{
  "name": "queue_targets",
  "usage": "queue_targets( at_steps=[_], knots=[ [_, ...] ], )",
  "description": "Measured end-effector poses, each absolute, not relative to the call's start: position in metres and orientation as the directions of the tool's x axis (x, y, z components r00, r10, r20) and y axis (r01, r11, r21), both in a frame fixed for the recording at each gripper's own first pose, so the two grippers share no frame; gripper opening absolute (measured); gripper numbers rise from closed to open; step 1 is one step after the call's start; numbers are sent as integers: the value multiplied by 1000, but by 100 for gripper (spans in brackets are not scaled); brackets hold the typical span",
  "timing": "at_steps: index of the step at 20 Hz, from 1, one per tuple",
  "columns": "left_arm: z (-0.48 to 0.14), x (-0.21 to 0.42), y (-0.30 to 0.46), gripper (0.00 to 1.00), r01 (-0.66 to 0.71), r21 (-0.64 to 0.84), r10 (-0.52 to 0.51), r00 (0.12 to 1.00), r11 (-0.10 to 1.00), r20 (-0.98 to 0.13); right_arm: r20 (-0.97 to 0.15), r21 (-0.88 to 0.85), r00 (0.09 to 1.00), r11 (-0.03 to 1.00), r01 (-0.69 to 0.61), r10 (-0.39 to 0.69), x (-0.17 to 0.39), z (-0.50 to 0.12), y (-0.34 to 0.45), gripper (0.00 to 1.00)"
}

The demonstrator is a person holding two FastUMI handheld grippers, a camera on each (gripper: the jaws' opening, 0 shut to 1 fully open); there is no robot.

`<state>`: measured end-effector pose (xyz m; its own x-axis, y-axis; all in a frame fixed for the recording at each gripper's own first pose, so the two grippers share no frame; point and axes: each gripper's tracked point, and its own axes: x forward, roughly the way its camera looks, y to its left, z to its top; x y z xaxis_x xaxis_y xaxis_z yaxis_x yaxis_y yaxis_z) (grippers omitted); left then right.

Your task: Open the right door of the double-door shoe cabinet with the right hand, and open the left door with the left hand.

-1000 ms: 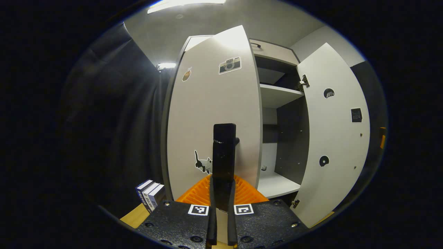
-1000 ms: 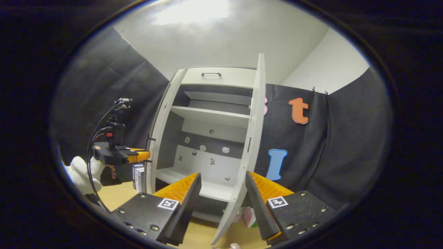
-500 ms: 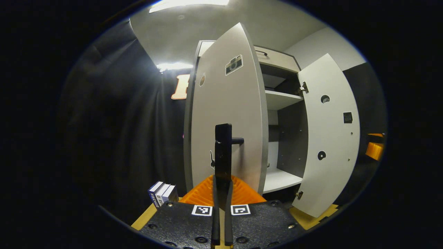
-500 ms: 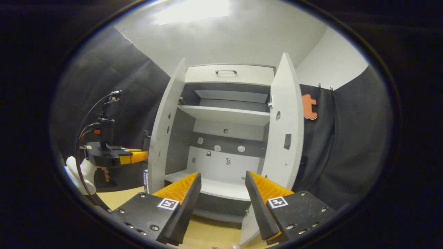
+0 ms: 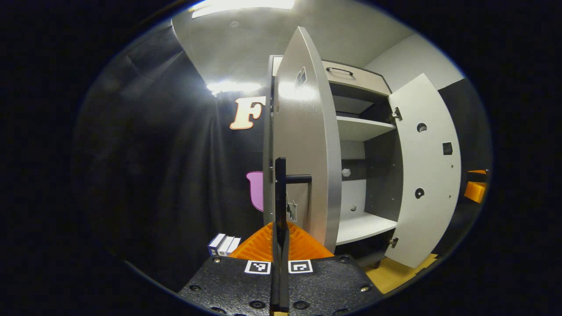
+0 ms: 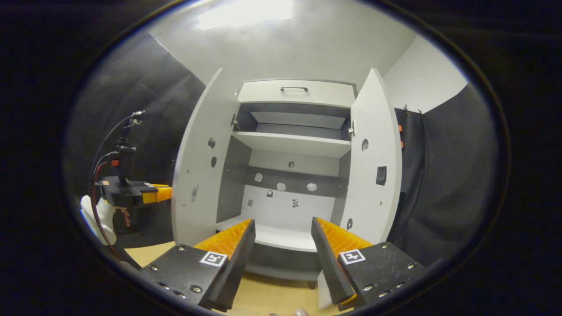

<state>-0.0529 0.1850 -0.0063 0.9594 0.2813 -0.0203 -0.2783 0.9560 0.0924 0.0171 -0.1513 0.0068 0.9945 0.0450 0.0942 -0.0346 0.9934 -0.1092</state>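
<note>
The white shoe cabinet [image 6: 292, 145] stands with both doors swung out. In the left gripper view the left door [image 5: 307, 145] is nearly edge-on, and my left gripper [image 5: 279, 228] is shut on its black bar handle [image 5: 279, 188]. The right door [image 5: 428, 175] hangs wide open beyond it. In the right gripper view my right gripper [image 6: 282, 221] is open and holds nothing, facing the cabinet's lower shelf between the left door [image 6: 197, 175] and right door [image 6: 373, 166]. The left gripper [image 6: 160, 193] shows at the left door's outer side, held by a gloved hand [image 6: 99, 215].
A drawer with a dark handle [image 6: 294, 90] tops the cabinet. Small stickers dot the back panel [image 6: 281, 186]. A few books [image 5: 224, 245] stand left of the cabinet on the wooden floor [image 6: 272, 298]. Black cloth hangs on both sides.
The left door has swung further out with my left gripper on its handle. The right door has swung wide open, away from the open right gripper.
</note>
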Motion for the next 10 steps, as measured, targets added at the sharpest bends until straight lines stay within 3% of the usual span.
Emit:
queue_targets(
  at_steps=[5, 10],
  knots=[
    [-5, -57, 203, 0, -263, 23, 263, 964, 965, -21, 84, -112, 996, 993, -28, 38, 19, 3, -150, 78],
    [-5, -57, 204, 0, -248, 61, 249, 968, 967, -19, 63, -128, 998, 992, -21, 29, 19, -1, -154, 78]
  ],
)
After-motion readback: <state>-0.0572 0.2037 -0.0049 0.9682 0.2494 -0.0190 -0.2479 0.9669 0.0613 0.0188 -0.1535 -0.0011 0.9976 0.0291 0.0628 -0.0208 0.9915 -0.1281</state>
